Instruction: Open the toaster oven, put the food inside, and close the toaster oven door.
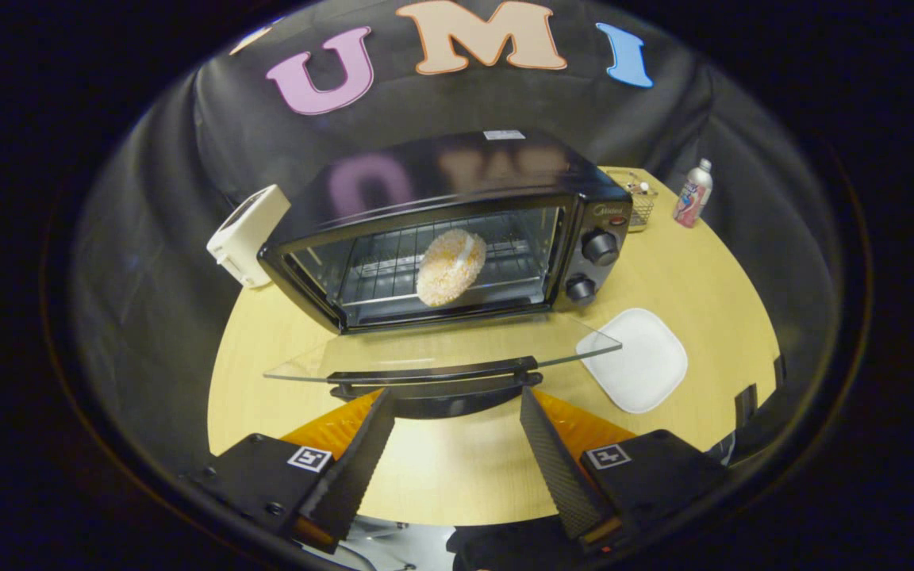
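Tongs point(457, 400) spread wide, empty, fingers point(358, 468) angled forward

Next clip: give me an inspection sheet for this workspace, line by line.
Surface: pale wooden table, bare ahead of the fingers.
Job's things: toaster oven with its glass door folded down flat; round food on the rack inside.
Clutter: white plate right of the door; cream appliance left of the oven; wire basket and bottle behind on the right.
Grippers: hand-held gripper open, holding nothing, fingertips just short of the door handle.
Cables: nothing seen.
Surroundings: black cloth wall.
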Available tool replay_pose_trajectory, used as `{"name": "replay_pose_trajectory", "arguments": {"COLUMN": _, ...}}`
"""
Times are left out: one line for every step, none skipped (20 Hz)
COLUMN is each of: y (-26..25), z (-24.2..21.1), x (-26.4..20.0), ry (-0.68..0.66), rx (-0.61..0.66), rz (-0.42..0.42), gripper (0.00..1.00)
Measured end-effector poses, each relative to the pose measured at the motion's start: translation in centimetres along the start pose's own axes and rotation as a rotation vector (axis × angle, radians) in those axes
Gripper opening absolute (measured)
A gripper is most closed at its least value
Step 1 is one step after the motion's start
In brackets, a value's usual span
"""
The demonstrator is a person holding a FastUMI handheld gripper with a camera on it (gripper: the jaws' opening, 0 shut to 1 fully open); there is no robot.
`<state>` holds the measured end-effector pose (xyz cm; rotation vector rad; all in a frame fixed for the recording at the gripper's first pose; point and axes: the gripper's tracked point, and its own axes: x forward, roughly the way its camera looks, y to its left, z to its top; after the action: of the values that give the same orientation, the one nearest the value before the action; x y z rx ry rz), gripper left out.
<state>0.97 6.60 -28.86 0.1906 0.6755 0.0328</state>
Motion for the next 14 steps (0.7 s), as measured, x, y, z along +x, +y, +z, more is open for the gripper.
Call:
{"name": "replay_pose_trajectory", "arguments": {"y": 0.0, "z": 0.2, "x": 0.0, "ry": -0.004, "rx": -0.002, "rz": 0.000, "gripper": 1.00}}
{"name": "replay_pose_trajectory", "arguments": {"y": 0.1, "z": 0.4, "x": 0.0, "ry": -0.009, "rx": -0.006, "rz": -0.001, "gripper": 1.00}}
{"name": "replay_pose_trajectory", "arguments": {"y": 0.1, "z": 0.6, "x": -0.1, "ry": -0.018, "rx": -0.014, "rz": 0.000, "gripper": 1.00}}
{"name": "replay_pose_trajectory", "arguments": {"y": 0.2, "z": 0.8, "x": -0.1, "ry": -0.024, "rx": -0.026, "rz": 0.000, "gripper": 1.00}}
{"name": "replay_pose_trajectory", "arguments": {"y": 0.3, "z": 1.1, "x": -0.2, "ry": -0.031, "rx": -0.036, "rz": 0.000, "gripper": 1.00}}
{"name": "replay_pose_trajectory", "arguments": {"y": 0.5, "z": 1.3, "x": -0.2, "ry": -0.039, "rx": -0.047, "rz": -0.001, "gripper": 1.00}}
{"name": "replay_pose_trajectory", "arguments": {"y": 0.7, "z": 1.7, "x": -0.3, "ry": -0.046, "rx": -0.057, "rz": -0.003, "gripper": 1.00}}
{"name": "replay_pose_trajectory", "arguments": {"y": 0.8, "z": 2.0, "x": -0.3, "ry": -0.053, "rx": -0.068, "rz": -0.005, "gripper": 1.00}}
{"name": "replay_pose_trajectory", "arguments": {"y": 1.0, "z": 2.5, "x": -0.3, "ry": -0.062, "rx": -0.077, "rz": -0.008, "gripper": 1.00}}
{"name": "replay_pose_trajectory", "arguments": {"y": 1.3, "z": 2.9, "x": -0.5, "ry": -0.072, "rx": -0.084, "rz": -0.014, "gripper": 1.00}}
{"name": "replay_pose_trajectory", "arguments": {"y": 1.2, "z": 3.5, "x": -0.4, "ry": -0.086, "rx": -0.097, "rz": -0.037, "gripper": 1.00}}
{"name": "replay_pose_trajectory", "arguments": {"y": 1.4, "z": 3.6, "x": -0.2, "ry": -0.083, "rx": -0.111, "rz": -0.029, "gripper": 1.00}}
{"name": "replay_pose_trajectory", "arguments": {"y": 1.7, "z": 4.2, "x": -0.2, "ry": -0.095, "rx": -0.118, "rz": -0.033, "gripper": 0.99}}
{"name": "replay_pose_trajectory", "arguments": {"y": 2.0, "z": 5.0, "x": -0.2, "ry": -0.117, "rx": -0.120, "rz": -0.037, "gripper": 0.98}}
